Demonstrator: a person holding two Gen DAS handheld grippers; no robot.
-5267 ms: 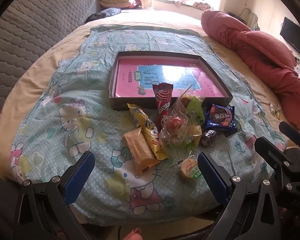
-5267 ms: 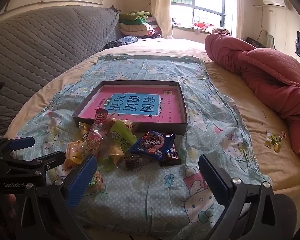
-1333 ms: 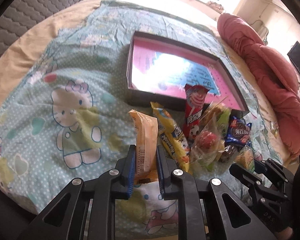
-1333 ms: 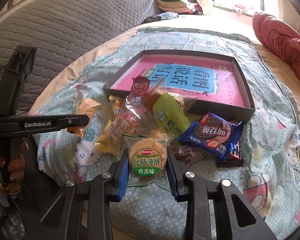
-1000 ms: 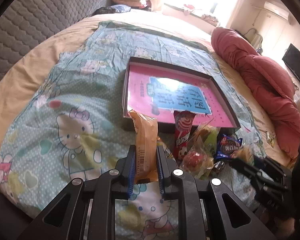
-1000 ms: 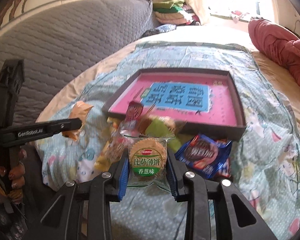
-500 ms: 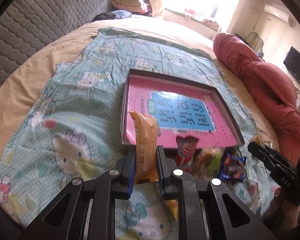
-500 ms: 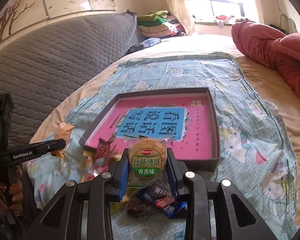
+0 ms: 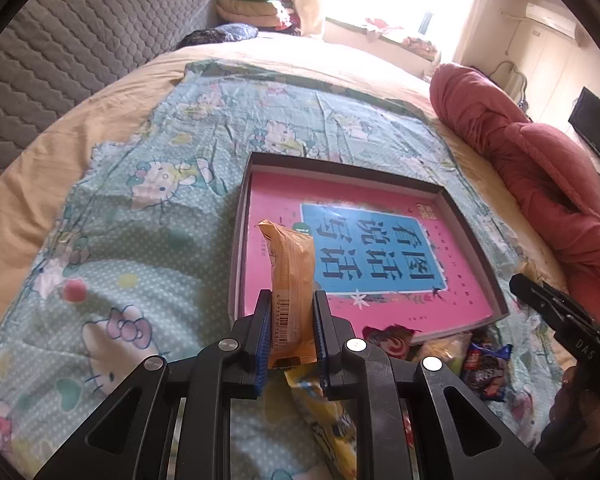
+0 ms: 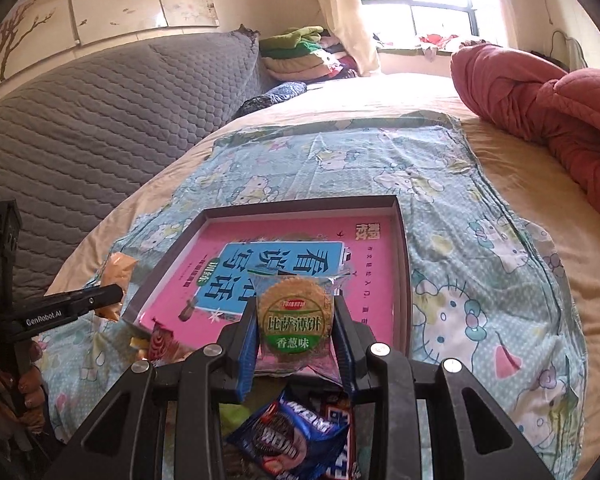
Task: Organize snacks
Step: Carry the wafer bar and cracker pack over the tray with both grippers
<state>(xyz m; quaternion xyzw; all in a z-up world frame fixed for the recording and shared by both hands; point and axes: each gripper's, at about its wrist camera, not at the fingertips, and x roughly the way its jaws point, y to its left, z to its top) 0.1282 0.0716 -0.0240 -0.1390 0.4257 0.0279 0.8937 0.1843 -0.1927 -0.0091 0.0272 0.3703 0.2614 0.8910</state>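
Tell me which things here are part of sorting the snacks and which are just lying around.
Part of the job: orange snack packet in left gripper; round cracker pack in right gripper; tray; blue cookie pack.

Lying about: red quilt; folded clothes; grey headboard.

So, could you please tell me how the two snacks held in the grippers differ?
The orange packet in the left gripper is long, narrow and opaque; the biscuit pack in the right gripper is round, clear-wrapped and green-labelled. Both are clamped upright near the pink tray.
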